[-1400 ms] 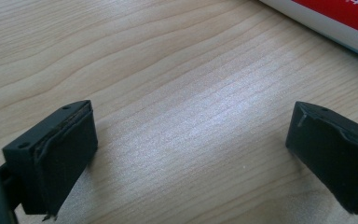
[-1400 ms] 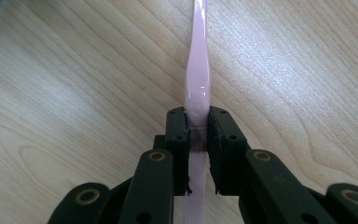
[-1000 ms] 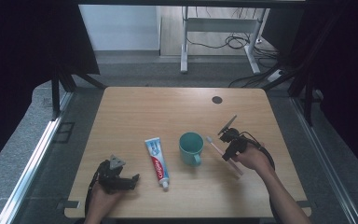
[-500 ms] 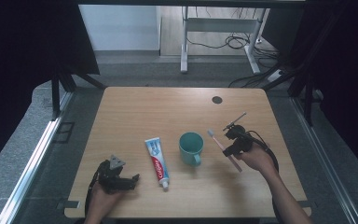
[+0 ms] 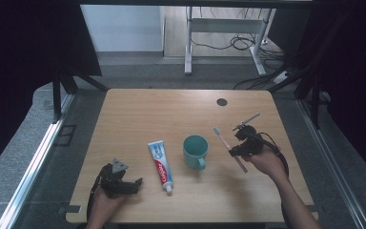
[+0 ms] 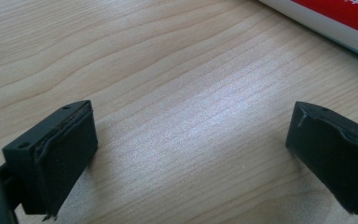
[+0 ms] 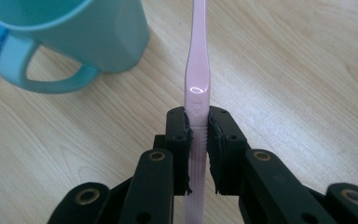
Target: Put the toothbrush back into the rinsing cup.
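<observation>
The right gripper (image 7: 198, 135) is clamped on a pink toothbrush (image 7: 196, 60) — its bristle end points toward the teal mug (image 5: 195, 150), just beside it. The left gripper (image 6: 191, 154) rests wide open on the wooden table (image 5: 171, 109) — near the toothpaste tube (image 5: 160, 164), holding nothing.

A: The table (image 5: 171, 114) is evenly lit from above, while its surroundings sit in deep darkness.

B: Beyond the left gripper (image 6: 186, 154), a pale sheen streaks the wood. Ahead of the right gripper (image 7: 198, 135), the toothbrush (image 7: 196, 56) carries 1 glare spot; the mug (image 7: 70, 32) is soft.
</observation>
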Motion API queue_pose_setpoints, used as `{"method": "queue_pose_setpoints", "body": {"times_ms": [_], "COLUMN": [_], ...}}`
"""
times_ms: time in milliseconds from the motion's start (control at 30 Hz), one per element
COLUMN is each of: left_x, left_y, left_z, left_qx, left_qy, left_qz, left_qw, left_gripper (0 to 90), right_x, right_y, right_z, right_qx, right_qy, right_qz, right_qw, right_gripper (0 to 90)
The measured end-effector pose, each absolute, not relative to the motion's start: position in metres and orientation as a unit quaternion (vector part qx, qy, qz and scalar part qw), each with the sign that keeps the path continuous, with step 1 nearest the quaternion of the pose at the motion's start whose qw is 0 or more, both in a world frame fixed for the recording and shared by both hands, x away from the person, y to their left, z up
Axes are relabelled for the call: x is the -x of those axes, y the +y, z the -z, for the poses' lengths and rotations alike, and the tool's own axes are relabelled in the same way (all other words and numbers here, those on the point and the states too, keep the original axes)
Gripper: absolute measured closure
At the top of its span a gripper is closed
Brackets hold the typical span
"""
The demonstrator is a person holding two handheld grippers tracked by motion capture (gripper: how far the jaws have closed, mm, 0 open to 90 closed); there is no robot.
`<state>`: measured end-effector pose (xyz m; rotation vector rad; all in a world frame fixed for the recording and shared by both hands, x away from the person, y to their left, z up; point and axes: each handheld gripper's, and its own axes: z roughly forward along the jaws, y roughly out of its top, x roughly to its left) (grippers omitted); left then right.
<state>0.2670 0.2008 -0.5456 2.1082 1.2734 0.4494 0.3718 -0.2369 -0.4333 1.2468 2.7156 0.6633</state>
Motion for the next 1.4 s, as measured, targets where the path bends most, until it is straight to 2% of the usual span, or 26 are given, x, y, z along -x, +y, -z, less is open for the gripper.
{"method": "queue_pose_setpoints", "body": {"times_ms": [1400], "left_x": [-0.267], "left_y": [0.201], "left_z": [0.546], "left_qx": [-0.8], "left_qy": [0.482], "left_qz": [-0.171], "left_qw": [0.314], "left_gripper": [1.7], "right_x": [-0.363], "right_y": [-0.216], "right_z": [0.397], "right_qx": [-0.367], "right_qy": [0.858], "right_qz": [-0.343], "right_qw": [0.105], "right_gripper": [78.9]}}
